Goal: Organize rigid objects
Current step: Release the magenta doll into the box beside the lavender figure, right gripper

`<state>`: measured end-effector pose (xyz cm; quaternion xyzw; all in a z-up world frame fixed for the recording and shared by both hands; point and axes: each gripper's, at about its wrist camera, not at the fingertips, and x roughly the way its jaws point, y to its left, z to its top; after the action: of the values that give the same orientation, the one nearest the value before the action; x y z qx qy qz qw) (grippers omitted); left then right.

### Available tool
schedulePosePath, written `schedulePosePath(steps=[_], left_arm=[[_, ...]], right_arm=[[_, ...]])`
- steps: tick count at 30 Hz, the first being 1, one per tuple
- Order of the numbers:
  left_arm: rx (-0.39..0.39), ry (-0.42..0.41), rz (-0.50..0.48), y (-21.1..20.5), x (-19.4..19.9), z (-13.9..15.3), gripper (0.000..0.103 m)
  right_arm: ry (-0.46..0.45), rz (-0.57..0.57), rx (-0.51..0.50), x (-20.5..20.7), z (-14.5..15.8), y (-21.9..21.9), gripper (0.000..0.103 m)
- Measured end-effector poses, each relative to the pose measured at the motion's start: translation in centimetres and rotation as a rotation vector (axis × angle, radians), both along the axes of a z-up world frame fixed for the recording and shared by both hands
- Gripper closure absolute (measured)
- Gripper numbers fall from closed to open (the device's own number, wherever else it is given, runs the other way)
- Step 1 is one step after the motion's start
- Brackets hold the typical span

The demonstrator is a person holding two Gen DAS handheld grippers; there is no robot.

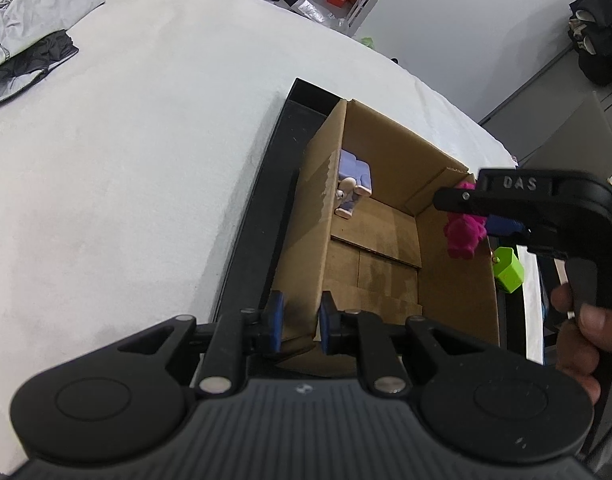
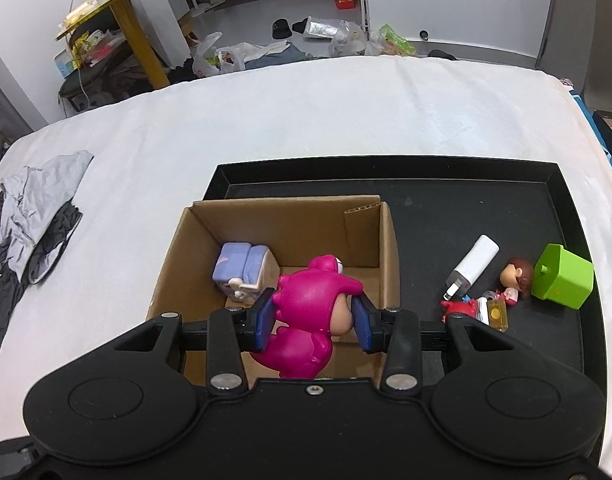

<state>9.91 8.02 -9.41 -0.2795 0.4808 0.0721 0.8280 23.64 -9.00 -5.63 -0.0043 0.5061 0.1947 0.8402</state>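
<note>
An open cardboard box (image 2: 370, 236) stands on a black tray (image 2: 506, 208); it also shows in the left wrist view (image 1: 386, 148). My right gripper (image 2: 316, 318) is shut on a pink figurine (image 2: 306, 308) and holds it above the box's near side; the figurine also shows in the left wrist view (image 1: 464, 230). My left gripper (image 1: 300, 320) is shut on the box's left wall (image 1: 314, 208). A purple sofa toy (image 2: 242, 266) lies inside the box. A green cube (image 2: 564, 278), a white charger (image 2: 472, 266), a small doll (image 2: 516, 276) and small trinkets (image 2: 482, 310) lie on the tray right of the box.
The tray sits on a white cloth-covered table (image 2: 266, 120). Grey and black clothes (image 2: 30, 216) lie at the table's left. A person's hand (image 1: 578, 332) holds the right gripper's handle. The floor behind holds bags and boxes.
</note>
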Motion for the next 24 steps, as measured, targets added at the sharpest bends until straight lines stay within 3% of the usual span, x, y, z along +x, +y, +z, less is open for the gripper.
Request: schedulePosePath(steps=[5,21,24], left_arm=[[-0.009,0.002,0.002,0.2,0.0,-0.1,0.087],[-0.007,0.006,0.007,0.2,0.0,0.0,0.087],[-0.001,0.004,0.006,0.2,-0.1,0.1,0.087]], right_arm=[[-0.006,0.002,0.008,0.5,-0.1,0.5,0.063],[-0.024,-0.001,0.067,-0.5,2.2,-1.6,0.03],[-0.03,0.003,0.075,-0.8,2.9,-2.2,0.028]])
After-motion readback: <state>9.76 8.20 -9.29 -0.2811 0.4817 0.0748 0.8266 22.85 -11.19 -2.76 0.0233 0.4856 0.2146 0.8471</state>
